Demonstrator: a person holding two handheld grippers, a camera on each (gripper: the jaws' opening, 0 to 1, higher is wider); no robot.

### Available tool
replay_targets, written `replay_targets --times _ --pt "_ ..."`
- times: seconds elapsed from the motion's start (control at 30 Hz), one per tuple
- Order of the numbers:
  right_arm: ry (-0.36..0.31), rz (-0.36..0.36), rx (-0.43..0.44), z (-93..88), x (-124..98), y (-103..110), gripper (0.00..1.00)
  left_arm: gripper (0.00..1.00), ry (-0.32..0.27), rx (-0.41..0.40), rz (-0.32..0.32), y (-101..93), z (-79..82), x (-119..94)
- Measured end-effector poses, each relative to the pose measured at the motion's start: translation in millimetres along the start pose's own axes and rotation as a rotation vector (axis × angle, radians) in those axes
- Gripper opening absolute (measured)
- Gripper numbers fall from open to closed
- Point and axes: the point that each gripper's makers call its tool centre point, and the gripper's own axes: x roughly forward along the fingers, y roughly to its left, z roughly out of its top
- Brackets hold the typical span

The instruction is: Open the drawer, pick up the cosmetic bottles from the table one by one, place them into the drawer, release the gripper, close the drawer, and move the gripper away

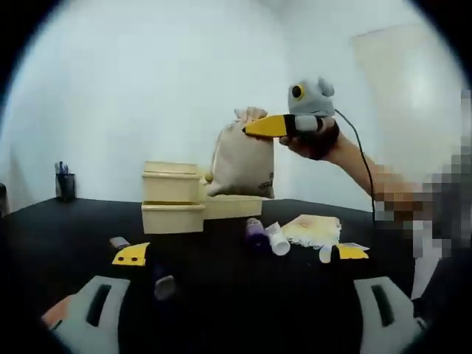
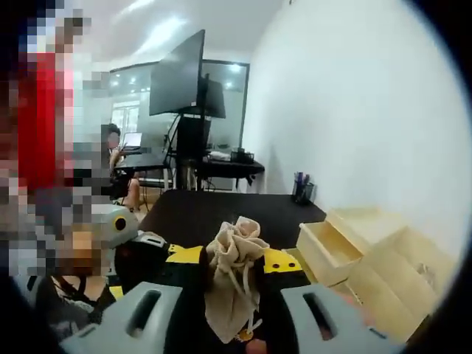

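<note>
Right gripper (image 1: 254, 127) fingers clamped on beige drawstring cloth pouch (image 1: 242, 162), lifted above pale wooden drawer unit (image 1: 172, 198); left gripper (image 1: 240, 258) fingers wide, empty.

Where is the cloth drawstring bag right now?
The cloth drawstring bag hangs from the right claw, lifted above the wooden drawer boxes on the black table.

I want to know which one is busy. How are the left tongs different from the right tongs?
The right tongs are shut on the cloth drawstring bag; the left tongs are open and hold nothing. The right tongs are high above the black table; the left tongs sit low over it. Both have yellow tips.
</note>
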Motion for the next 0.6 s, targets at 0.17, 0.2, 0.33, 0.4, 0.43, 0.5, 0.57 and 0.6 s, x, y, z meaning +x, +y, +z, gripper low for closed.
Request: replay_targets --times 0.17,0.2,0.33,0.4,0.43,0.5,0.57,0.6 --pt "0.0 -0.014 0.001 2.6 -6 -15 0.24 0.92 0.003 0.007 -0.005 -2.0 -1.6 0" --pt "0.001 -0.017 0.0 2.5 -7 -17 0.24 0.92 0.003 0.007 -0.009 -2.7 -1.9 -1" --pt "-0.001 -0.028 -0.002 -1.7 -11 -18 0.24 0.92 0.003 0.005 -0.012 -3.1 -2.4 -1" --pt "-0.002 -0.033 -0.002 -2.5 -13 -19 0.24 0.92 0.004 -0.004 -0.022 -5.6 -3.1 -1" --pt "-0.003 -0.035 -0.002 -2.4 -14 -21 0.24 0.92 0.002 -0.006 -0.023 -5.8 -3.1 -1" --pt "-0.006 -0.042 -0.001 -0.6 -16 -29 0.24 0.92 0.0 -0.009 -0.021 -5.7 -3.0 -2" --pt "-0.006 -0.047 -0.003 -0.3 -19 -33 0.24 0.92 0.001 -0.01 -0.025 -6.5 -3.4 -2" --pt "-0.007 -0.05 -0.004 0.1 -20 -35 0.24 0.92 0.004 -0.01 -0.026 -5.6 -3.5 -2"
